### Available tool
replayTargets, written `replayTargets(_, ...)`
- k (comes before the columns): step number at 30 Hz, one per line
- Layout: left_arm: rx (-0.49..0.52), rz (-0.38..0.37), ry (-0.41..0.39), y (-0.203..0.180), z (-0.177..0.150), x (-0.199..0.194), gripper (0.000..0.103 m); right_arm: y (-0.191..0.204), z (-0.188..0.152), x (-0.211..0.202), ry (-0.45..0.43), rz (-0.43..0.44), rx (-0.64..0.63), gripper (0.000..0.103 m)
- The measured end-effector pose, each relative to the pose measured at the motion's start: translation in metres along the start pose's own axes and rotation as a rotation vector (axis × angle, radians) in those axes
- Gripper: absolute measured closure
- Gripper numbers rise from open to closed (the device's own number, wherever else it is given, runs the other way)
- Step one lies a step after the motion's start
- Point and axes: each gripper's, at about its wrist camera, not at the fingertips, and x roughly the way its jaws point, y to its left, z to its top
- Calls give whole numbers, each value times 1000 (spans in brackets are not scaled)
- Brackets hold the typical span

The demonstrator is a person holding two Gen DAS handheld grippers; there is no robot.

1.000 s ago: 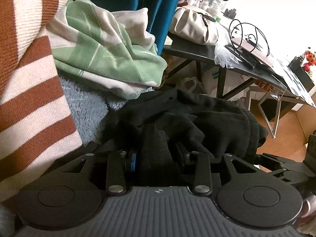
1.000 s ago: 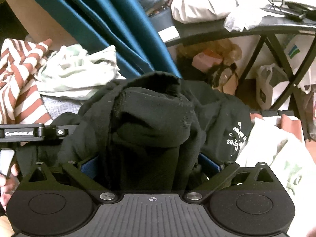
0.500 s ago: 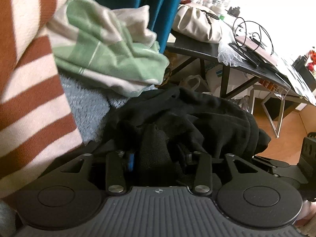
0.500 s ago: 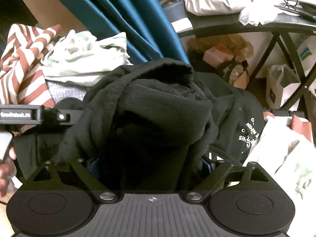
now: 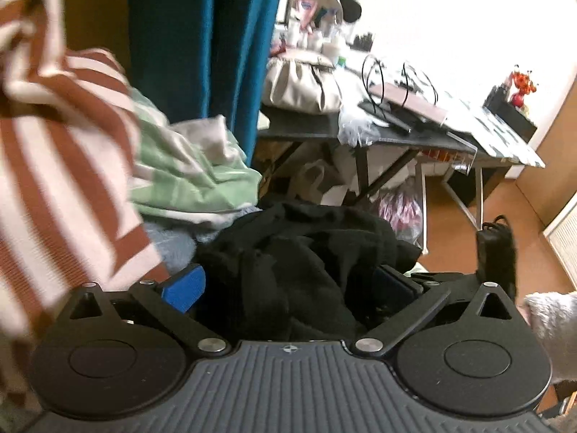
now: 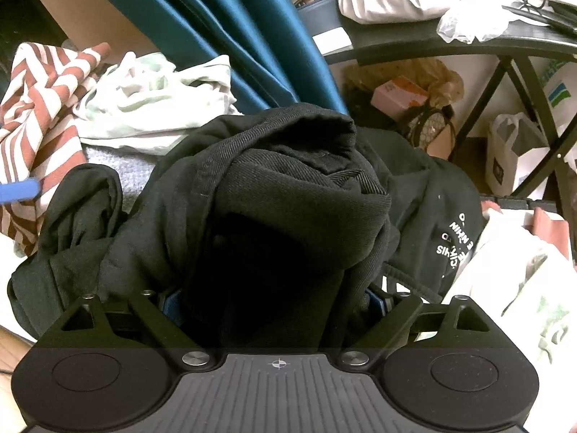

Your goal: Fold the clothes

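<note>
A crumpled black garment with white lettering lies heaped on a grey-blue fuzzy cover. My right gripper is shut on a thick bunch of it, and the cloth hides both pads. In the left wrist view my left gripper stands open. Its blue pads are spread wide, and the black garment lies loose between them. A blue pad of the left gripper shows at the far left of the right wrist view.
A brown-and-white striped garment and a green-and-white cloth are piled at the left. Teal curtains hang behind. A cluttered dark table stands at the right, with bags under it. A white cloth lies at the right.
My left gripper has opened, letting go of the black garment, and pulled back with a higher view. My right gripper keeps its hold and has lifted the bunch slightly.
</note>
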Motion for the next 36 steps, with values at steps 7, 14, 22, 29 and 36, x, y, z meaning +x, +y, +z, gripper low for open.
replayTargets(7, -28, 23, 71, 12, -82, -23, 3, 1, 2, 1, 8, -3, 1, 16)
replayTargets(14, -40, 80, 137, 8, -140, -5, 15, 5, 2, 3, 19, -12, -8, 14)
replayTargets(22, -3, 133, 76, -1, -134, -20, 11, 6, 4, 3, 30, -17, -10, 14)
replayTargets(29, -90, 158, 95, 18, -155, -38, 6, 4, 4, 4, 25, -15, 2, 11)
replayTargets(36, -125, 81, 279, 28, -194, 25, 35, 4, 4, 5, 32, -17, 7, 10)
